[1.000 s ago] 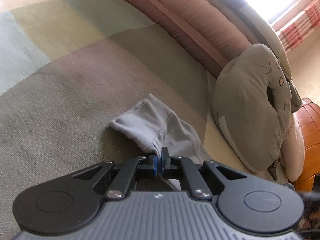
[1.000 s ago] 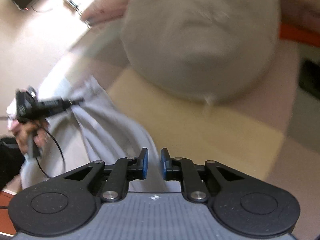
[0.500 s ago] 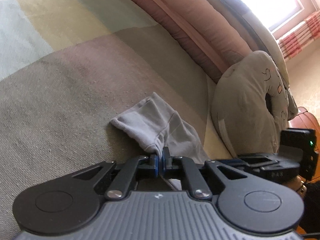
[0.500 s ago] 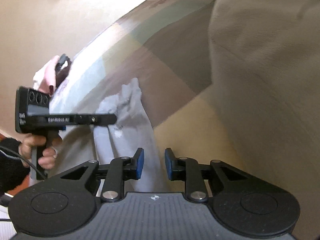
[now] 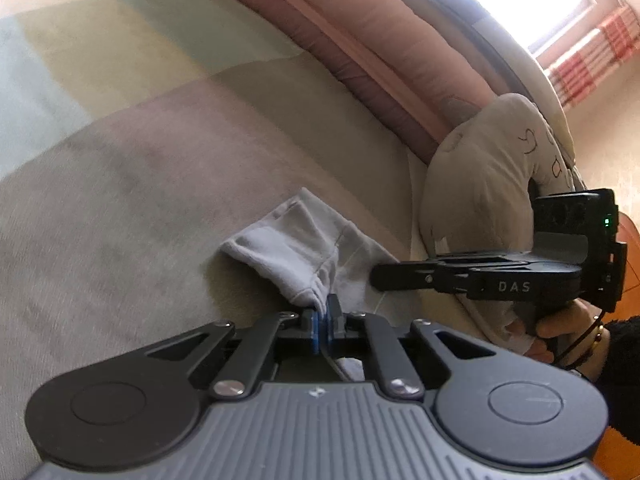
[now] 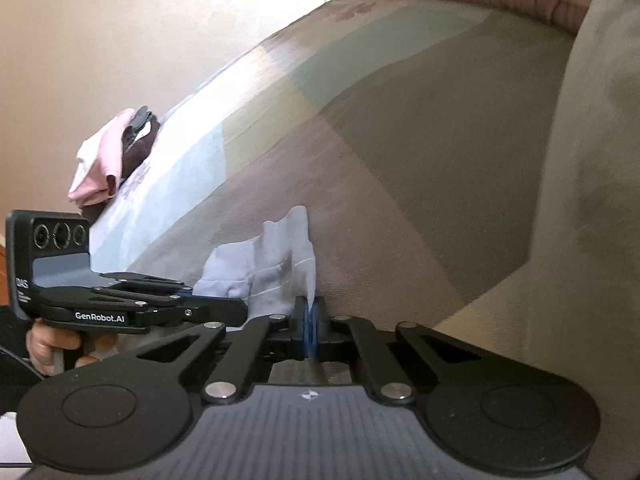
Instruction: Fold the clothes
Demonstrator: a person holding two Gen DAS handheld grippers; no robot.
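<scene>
Left gripper: blue pads pressed together on a bunched hem of the grey garment, cloth pinched between them and trailing forward and back under the tool. Right gripper: pads likewise closed, a thin edge of the garment caught between them and rising as a peak just above the tips. Garment lies crumpled on the bedspread, a patchwork of mauve, olive, pale green and cream blocks; one cuff-like end points away from the left tool, the rest runs toward the lower right. Left wrist view: the right gripper enters from the right, held level with its fingers pointing left, the tips over the garment beside the left pinch; its jaw state cannot be told from this angle. The hand wraps the handle from below, a dark fleecy sleeve at the wrist. Right wrist view: the left gripper comes in from the left, also level, tips reaching the garment's near fold; its hand grips the handle low at the frame edge. Both tools sit low over the bed, close together. A large grey pillow stands just beyond the garment against a pink quilt. Some pink and dark clothes lie at the bed's far edge.
</scene>
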